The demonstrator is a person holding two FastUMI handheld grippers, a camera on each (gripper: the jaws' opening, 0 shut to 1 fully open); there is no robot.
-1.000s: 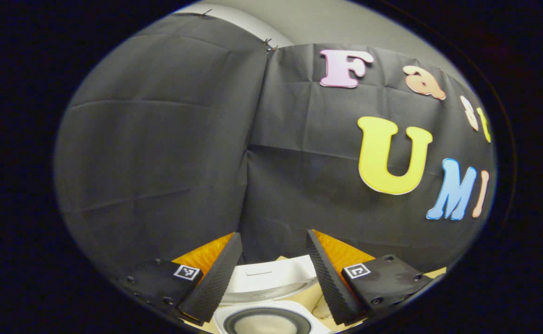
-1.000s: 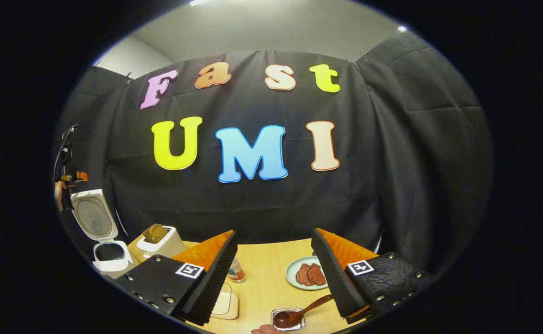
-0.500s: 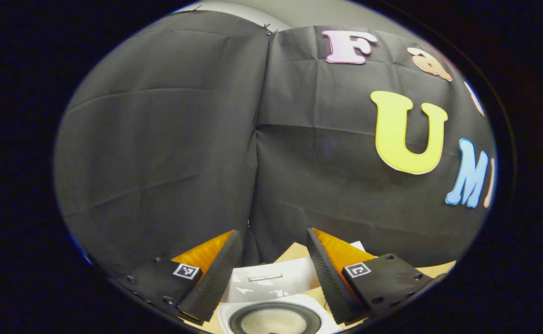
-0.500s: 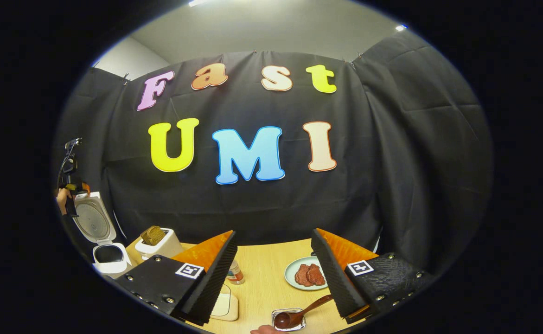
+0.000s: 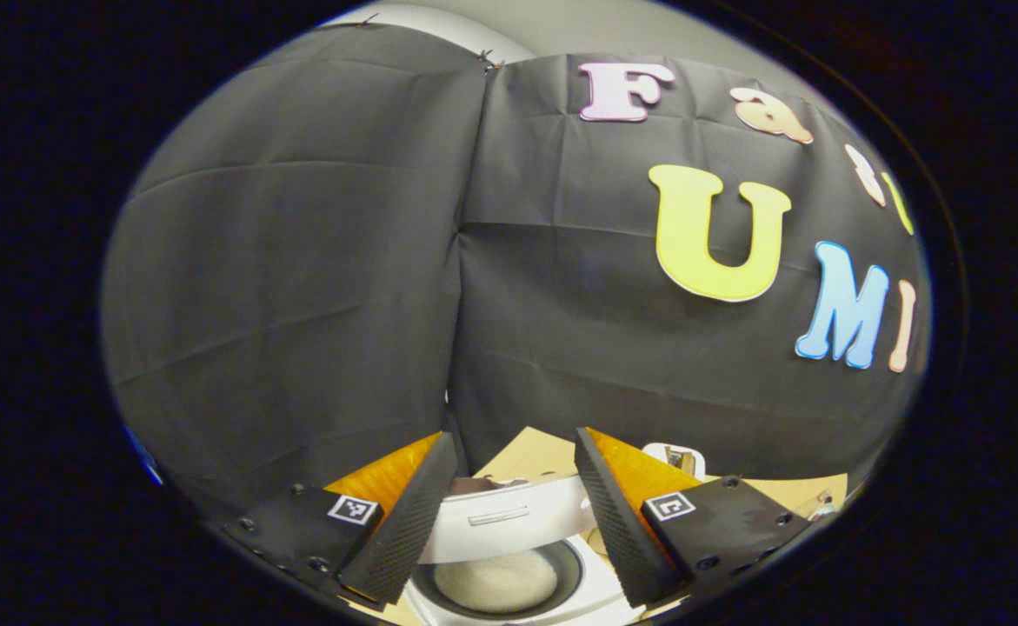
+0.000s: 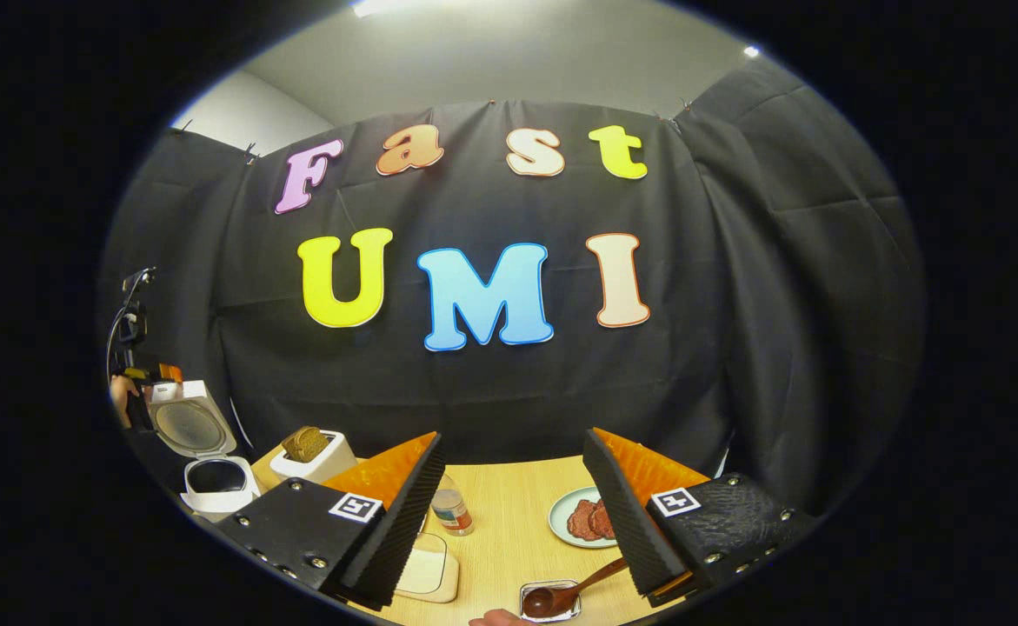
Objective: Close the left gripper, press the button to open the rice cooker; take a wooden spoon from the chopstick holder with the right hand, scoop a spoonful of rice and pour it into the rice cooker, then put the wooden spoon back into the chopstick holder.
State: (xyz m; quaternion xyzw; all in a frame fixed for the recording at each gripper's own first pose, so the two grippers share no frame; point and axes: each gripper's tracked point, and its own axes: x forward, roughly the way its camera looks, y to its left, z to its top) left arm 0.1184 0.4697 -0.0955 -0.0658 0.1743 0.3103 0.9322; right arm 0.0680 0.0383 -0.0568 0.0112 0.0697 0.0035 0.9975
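Right gripper view: right gripper [image 6: 513, 522] fingers spread wide, empty; wooden spoon [image 6: 571, 591] below right finger, bowl in small tray [image 6: 548, 602]. Left gripper [image 5: 515, 513] gaping, empty, above open rice cooker [image 5: 509, 581], ready for rice.

The left gripper view hovers close above the open rice cooker [image 5: 509, 556], facing the booth's corner, while the right gripper view looks across the worktop [image 6: 509, 530] from farther back, sharing that rice cooker [image 6: 209, 461] at its 9 o'clock edge.
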